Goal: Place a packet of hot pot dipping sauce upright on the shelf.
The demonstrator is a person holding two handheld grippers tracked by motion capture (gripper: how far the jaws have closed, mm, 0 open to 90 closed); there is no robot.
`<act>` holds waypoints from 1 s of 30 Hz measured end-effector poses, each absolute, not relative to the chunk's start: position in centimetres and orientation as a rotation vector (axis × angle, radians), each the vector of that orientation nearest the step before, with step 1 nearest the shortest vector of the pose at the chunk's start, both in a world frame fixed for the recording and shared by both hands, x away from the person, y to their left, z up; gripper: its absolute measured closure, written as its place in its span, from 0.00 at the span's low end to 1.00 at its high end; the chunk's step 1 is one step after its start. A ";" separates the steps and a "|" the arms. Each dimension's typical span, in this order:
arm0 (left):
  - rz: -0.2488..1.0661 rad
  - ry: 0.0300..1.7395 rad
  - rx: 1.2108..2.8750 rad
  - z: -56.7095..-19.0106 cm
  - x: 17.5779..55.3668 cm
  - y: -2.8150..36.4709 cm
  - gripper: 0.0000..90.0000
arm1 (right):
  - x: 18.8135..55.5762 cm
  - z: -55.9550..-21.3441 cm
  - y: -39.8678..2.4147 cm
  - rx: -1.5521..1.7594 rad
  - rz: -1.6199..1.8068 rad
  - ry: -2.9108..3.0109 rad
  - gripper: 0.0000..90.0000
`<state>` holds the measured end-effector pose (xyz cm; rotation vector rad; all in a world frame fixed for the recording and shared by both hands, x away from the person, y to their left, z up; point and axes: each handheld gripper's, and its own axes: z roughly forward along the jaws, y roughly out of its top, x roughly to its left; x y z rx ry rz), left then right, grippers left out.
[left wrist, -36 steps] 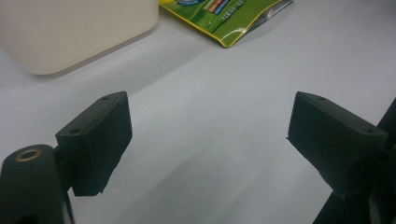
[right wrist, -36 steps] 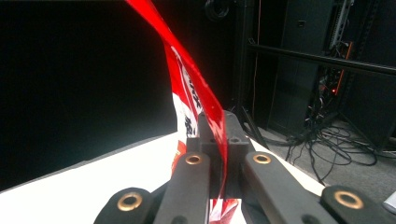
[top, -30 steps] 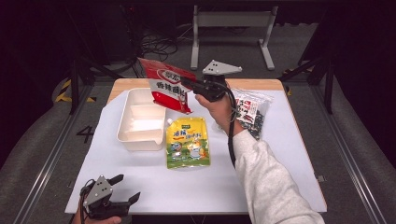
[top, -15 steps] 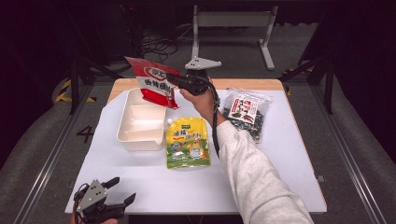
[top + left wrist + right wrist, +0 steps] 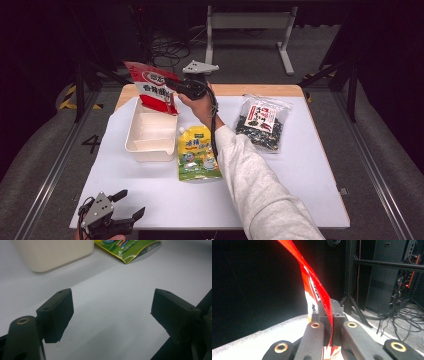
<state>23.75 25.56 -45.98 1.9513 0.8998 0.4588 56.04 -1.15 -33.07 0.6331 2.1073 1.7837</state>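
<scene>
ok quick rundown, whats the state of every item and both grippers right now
red snack bag: lifted, pinched in the right gripper, over the tray's far end
right gripper: shut on the bag
left gripper: open, holding nothing
white tray: on the table
green pouch: lying flat
seaweed bag: lying flat

lab/studio | dark room | metal stand [image 5: 247, 25] | floor cables [image 5: 170, 47] | equipment rack [image 5: 387, 277]

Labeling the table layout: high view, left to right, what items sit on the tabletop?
White tray → yellow-green pouch → clear bag of dark snacks. The red packet isn't on the table: the right hand-held gripper holds it above the tray's far end.
</scene>
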 end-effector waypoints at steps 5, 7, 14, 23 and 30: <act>0.447 0.889 1.951 -46.0 23.7 25.5 0.21 | 56.6 -33.9 -0.4 0.635 1.770 2.117 0.99; 0.449 0.887 1.953 -46.0 23.7 25.5 0.21 | 56.7 -34.1 -0.2 0.642 1.759 2.123 0.99; 0.443 0.884 1.951 -46.0 23.7 25.5 0.21 | 57.1 -34.3 -0.1 0.634 1.759 2.106 0.99; 0.434 0.883 1.956 -46.0 23.8 25.4 0.20 | 58.2 -33.7 -0.5 0.603 1.755 2.103 0.99; 0.428 0.885 1.951 -46.1 23.8 25.4 0.20 | 59.1 -34.9 -0.2 0.603 1.744 2.117 0.99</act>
